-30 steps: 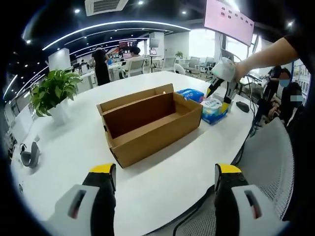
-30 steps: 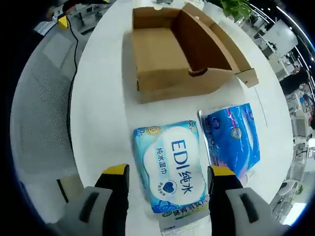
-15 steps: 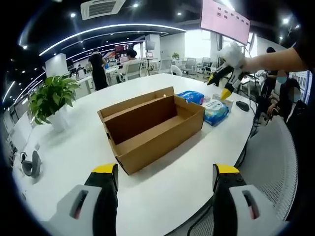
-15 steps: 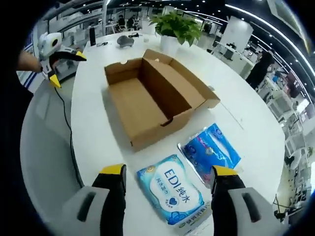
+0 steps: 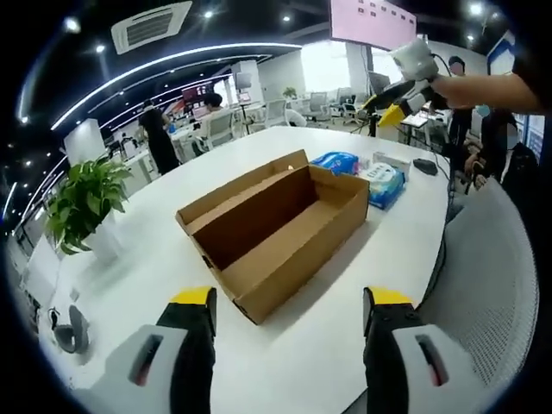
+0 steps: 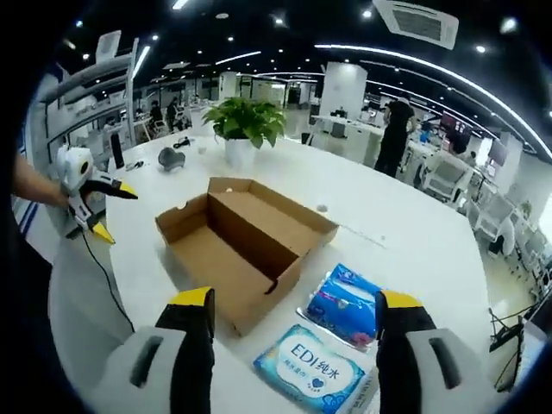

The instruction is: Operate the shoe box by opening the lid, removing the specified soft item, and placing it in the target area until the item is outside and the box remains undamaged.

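An open brown shoe box lies on the white table, its inside bare cardboard. Beside it lie a light-blue wet-wipe pack and a darker blue soft pack. My left gripper is open above the table's near edge, well short of the box. My right gripper is open and held high above the packs. In the left gripper view the right gripper hangs in the air at the upper right; in the right gripper view the left gripper hovers at the left.
A potted green plant stands on the table beyond the box. A small dark device lies near it. A grey mesh chair stands by the table edge. People and desks are in the background.
My right gripper has risen well above the wipe pack, with nothing in it. The left gripper view has pulled back and up a little. Box and packs stay put.
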